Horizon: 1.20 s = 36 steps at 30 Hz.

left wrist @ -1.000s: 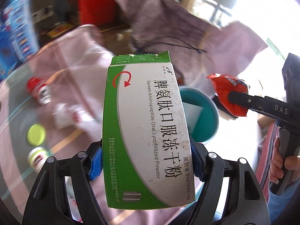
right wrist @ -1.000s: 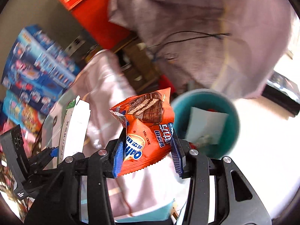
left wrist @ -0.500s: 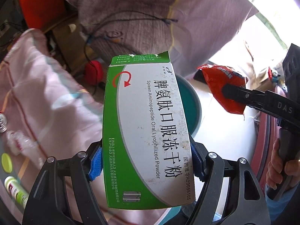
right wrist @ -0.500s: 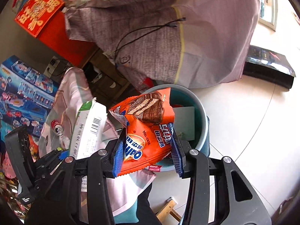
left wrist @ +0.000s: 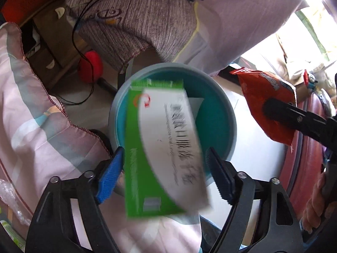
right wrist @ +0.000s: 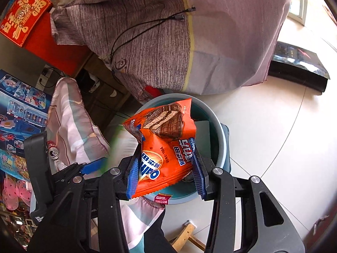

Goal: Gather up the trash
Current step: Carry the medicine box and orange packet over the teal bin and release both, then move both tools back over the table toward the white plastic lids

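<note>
A green and white medicine box (left wrist: 160, 126), blurred, hangs loose between the jaws of my left gripper (left wrist: 164, 150), which are opening; a gap shows beside the right pad. Right under it stands the round teal bin (left wrist: 174, 65) with a white paper inside. My right gripper (right wrist: 166, 158) is shut on an orange chocolate-cake wrapper (right wrist: 164, 139), held over the bin (right wrist: 222, 139). The left wrist view shows that wrapper (left wrist: 259, 90) to the right of the bin, beyond its rim. In the right wrist view the box is a green-white blur (right wrist: 120, 143) left of the wrapper.
A grey-purple cloth (left wrist: 147, 16) with a black cable (left wrist: 84, 21) hangs behind the bin. Pink bedding (left wrist: 31, 126) lies at the left, and a red round thing (left wrist: 90, 66) is on the floor. A dark red case (left wrist: 305, 158) stands at the right. Cans (right wrist: 53, 151) lie near the bedding.
Both grippers moved over the bin and tilted downward. The left jaws spread and the box slipped down, blurred. The right gripper kept its hold on the wrapper.
</note>
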{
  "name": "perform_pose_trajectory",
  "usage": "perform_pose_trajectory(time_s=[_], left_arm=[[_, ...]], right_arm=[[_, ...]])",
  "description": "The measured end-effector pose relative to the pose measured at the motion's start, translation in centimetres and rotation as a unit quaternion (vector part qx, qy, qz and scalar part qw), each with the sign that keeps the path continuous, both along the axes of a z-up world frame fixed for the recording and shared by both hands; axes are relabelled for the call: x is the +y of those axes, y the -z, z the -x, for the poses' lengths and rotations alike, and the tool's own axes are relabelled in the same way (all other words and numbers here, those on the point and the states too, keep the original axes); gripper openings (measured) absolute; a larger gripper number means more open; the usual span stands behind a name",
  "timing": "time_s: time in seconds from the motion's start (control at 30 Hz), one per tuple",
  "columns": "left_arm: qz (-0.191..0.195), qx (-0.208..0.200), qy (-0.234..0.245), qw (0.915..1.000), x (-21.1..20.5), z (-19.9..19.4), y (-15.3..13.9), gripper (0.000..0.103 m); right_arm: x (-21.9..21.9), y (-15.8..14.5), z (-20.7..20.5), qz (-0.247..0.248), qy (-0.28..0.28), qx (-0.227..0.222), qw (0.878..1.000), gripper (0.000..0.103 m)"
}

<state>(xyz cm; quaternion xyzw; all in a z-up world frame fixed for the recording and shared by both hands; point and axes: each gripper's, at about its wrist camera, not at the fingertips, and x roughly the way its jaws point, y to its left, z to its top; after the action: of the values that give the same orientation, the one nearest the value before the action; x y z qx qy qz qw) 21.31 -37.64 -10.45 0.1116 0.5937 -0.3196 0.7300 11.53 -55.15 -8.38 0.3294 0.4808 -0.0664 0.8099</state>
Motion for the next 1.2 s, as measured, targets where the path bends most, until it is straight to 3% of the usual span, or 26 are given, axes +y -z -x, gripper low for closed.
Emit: perform_pose_trajectory(time_s=[0.4, 0.43, 0.53, 1.2], left_arm=[[0.012, -0.014, -0.022, 0.9996, 3.2, 0.2, -1.3, 0.092], [0.013, -0.014, -0.022, 0.9996, 3.5, 0.2, -1.4, 0.092], [0.02, -0.014, -0.028, 0.9993, 4.3, 0.4, -1.9, 0.093], [0.039, -0.028, -0.064, 0.9968, 10.9, 2.8, -4.6, 0.095]], right_arm=[[1.4, 0.6, -1.3, 0.002, -0.013, 0.012, 1.0, 0.042], [1.6, 0.6, -1.4, 0.003, -0.016, 0.014, 1.0, 0.045], [2.1, 0.9, -1.6, 0.0, -0.016, 0.023, 1.0, 0.072], [6.4, -1.2, -0.4, 0.013, -0.021, 0.042, 0.999, 0.082]])
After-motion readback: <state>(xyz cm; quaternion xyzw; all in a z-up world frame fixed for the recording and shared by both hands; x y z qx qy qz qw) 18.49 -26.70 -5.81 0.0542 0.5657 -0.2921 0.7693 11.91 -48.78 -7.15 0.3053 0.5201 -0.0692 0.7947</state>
